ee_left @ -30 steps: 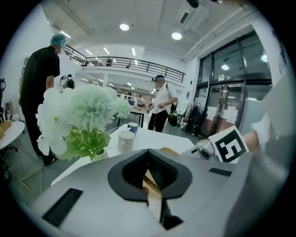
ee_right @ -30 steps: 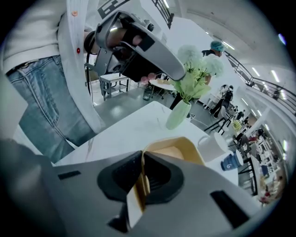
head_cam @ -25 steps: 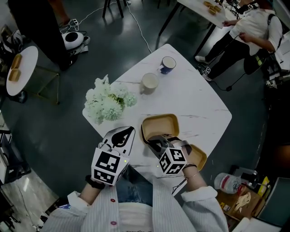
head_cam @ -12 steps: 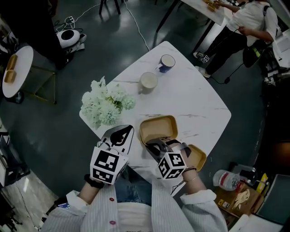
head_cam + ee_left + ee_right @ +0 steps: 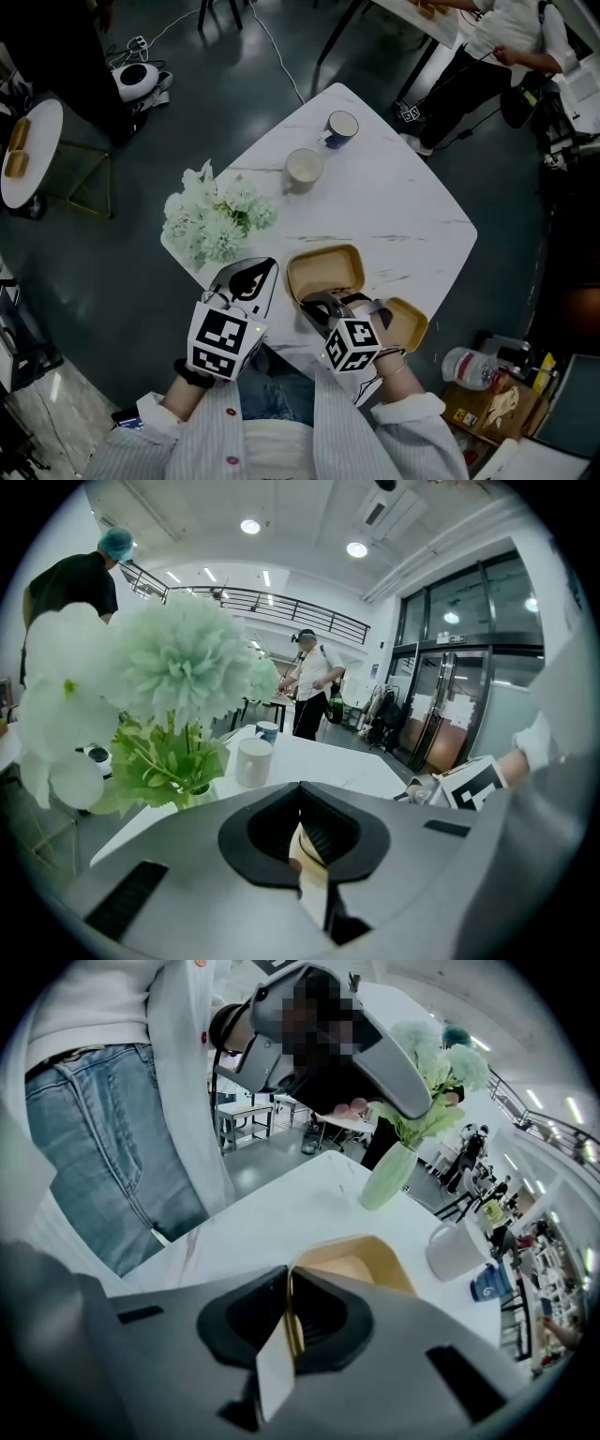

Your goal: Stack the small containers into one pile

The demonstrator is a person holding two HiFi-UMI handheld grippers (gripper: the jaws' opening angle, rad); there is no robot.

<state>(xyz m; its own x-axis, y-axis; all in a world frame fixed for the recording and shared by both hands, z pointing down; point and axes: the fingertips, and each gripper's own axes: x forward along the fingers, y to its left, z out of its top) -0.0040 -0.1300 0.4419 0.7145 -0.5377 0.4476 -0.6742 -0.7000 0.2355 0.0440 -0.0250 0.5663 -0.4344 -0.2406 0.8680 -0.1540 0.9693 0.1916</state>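
Stacking under way at a marble-topped table. The right gripper has its jaws pinched tight on the near rim of a tan container, w/ the thin wall caught btwn the pads. The container sits open side up toward the table's near edge. Whether it is lifted clear of the top or resting on it can't be told.

A second tan container lies just right of the first, at the near-right edge, partly hidden behind the right gripper's marker cube. The left gripper is held left of the gripped container and just near of the flowers. Its jaws are closed together w/ nothing btwn them. A white mug and a blue mug stand at the far side, well apart from the work.

By the look of it this is the pick-up step: the grip is made, but the two containers are side by side, not yet one pile. The next move prob. calls for carrying the held container right, squaring it over the second one, lowering it in level, and only then letting go. A grip on one rim alone may let the container tip, so keeping it flat matters. The idle left gripper could steady the lower one.
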